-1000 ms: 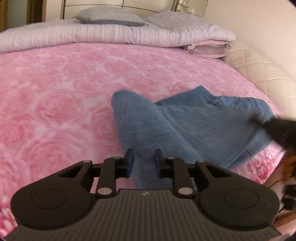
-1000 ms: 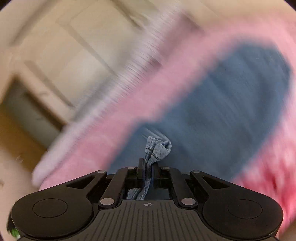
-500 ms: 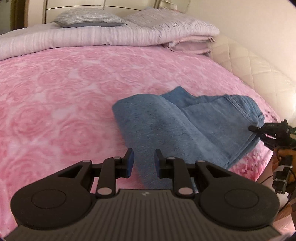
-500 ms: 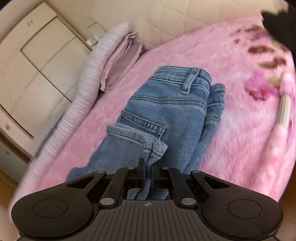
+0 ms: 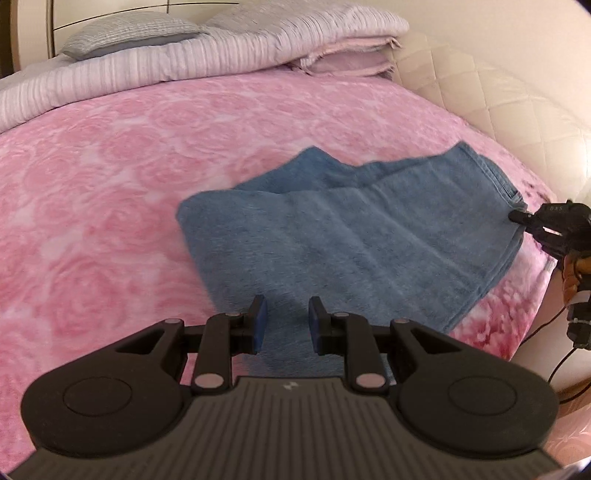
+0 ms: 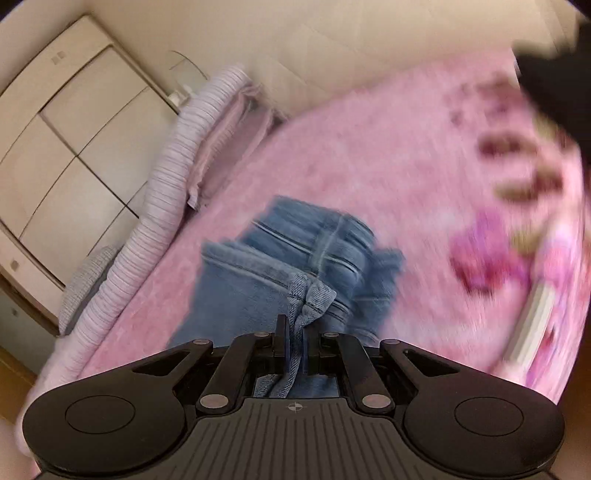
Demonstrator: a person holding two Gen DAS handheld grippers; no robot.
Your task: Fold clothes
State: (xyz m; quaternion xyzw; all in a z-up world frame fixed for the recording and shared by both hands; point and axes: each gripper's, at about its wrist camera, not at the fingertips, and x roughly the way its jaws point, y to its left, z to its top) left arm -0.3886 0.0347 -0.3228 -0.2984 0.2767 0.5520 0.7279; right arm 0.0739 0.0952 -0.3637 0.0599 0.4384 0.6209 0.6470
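One jeans (image 5: 354,236) on pink blanket (image 5: 110,184); two tools: right tool (image 6: 294,334) clamps denim edge, left tool (image 5: 284,325) parted, empty.

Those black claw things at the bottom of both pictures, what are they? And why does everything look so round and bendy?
They are grippers, like big tweezers with two fingers. A person holds one in each hand, and each has a small camera looking out along its fingers. That camera sees very wide, which bends the picture.

One picture comes from the left gripper. Its jaws stand apart with nothing between them, over the near edge of a pair of blue jeans lying on a bed with a pink rose blanket. Striped bedding and a pillow lie at the far end.

The other picture comes from the right gripper. It is shut on a bunched bit of the jeans. You can spot that same gripper at the right edge of the left picture, pinching the jeans' edge.
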